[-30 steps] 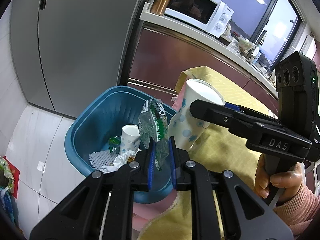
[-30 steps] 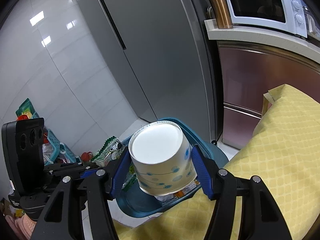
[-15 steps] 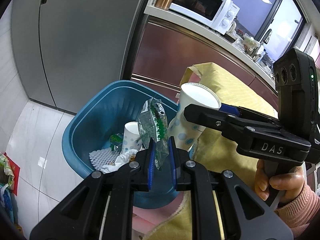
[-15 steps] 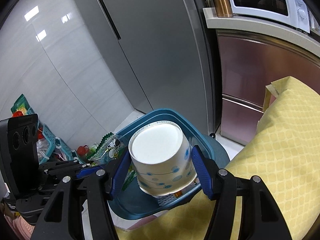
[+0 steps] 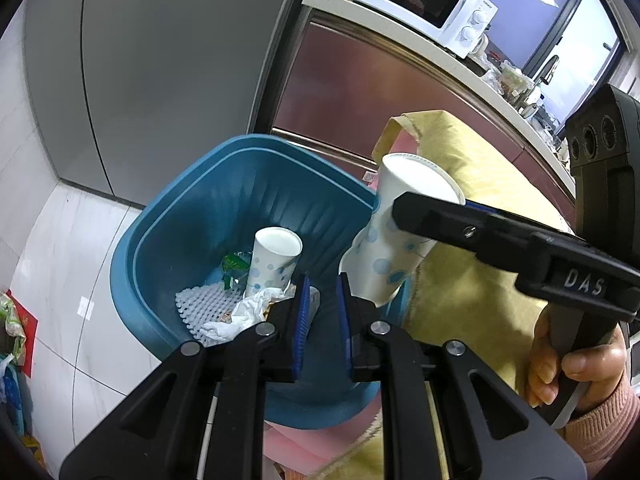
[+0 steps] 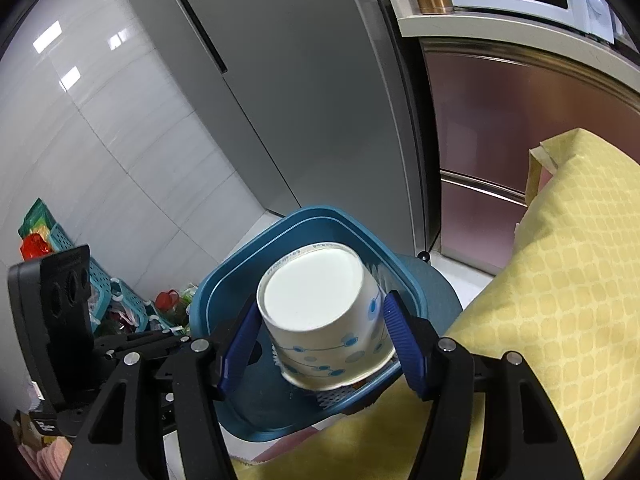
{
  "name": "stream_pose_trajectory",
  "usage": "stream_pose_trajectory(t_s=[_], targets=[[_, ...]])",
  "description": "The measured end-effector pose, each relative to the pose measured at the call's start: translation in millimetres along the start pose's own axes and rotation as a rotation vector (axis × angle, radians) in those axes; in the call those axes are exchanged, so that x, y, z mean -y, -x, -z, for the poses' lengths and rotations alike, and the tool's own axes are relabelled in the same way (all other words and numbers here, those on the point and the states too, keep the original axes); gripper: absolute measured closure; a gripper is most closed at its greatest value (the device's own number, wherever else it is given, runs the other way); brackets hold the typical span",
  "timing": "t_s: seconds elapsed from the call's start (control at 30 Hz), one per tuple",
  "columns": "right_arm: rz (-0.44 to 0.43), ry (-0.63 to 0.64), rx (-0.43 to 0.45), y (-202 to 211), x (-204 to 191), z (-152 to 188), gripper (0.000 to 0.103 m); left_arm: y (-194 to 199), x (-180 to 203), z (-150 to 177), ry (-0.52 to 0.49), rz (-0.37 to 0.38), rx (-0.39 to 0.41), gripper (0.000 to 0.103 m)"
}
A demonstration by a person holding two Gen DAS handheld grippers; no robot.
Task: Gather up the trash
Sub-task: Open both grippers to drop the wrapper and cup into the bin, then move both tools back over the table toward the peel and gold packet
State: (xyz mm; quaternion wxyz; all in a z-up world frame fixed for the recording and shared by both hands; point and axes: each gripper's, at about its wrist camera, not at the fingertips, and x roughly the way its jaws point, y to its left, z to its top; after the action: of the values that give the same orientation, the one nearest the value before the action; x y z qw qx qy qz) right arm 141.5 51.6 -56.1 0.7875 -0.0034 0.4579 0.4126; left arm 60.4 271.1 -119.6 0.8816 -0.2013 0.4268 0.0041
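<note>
Green wrapper gone from my nearly-closed, empty left hand-held gripper (image 5: 322, 312), right hand-held gripper (image 6: 320, 336) grasping dotted paper cup (image 6: 326, 320) over blue bin (image 5: 192, 216), next release it inside

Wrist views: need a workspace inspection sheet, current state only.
Surface: yellow cloth, its edge beside the blue bin.
Job's things: paper cup tilted above the bin; inside the bin a second cup, foam net, crumpled tissue, green wrapper.
Clutter: teal baskets and packets by the wall.
Grippers: left claw nearly shut, empty; right claw closed on the paper cup.
Cables: nothing seen.
Surroundings: fridge, microwave, tiled floor.
</note>
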Motion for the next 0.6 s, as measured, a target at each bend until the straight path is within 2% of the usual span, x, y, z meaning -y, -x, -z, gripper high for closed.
stream_pose_trajectory(t_s=[0.27, 0.47, 0.6], targets=[[-0.002, -0.017, 0.007, 2, 4, 0, 0.041, 6, -3, 3, 0.012, 0.007, 0.015, 0.089], [-0.008, -0.022, 0.020, 12, 8, 8, 0.041, 19, 3, 6, -0.006, 0.028, 0.040, 0.081], [-0.008, -0.004, 0.049, 32, 7, 16, 0.041, 29, 13, 9, -0.035, 0.054, 0.062, 0.072]])
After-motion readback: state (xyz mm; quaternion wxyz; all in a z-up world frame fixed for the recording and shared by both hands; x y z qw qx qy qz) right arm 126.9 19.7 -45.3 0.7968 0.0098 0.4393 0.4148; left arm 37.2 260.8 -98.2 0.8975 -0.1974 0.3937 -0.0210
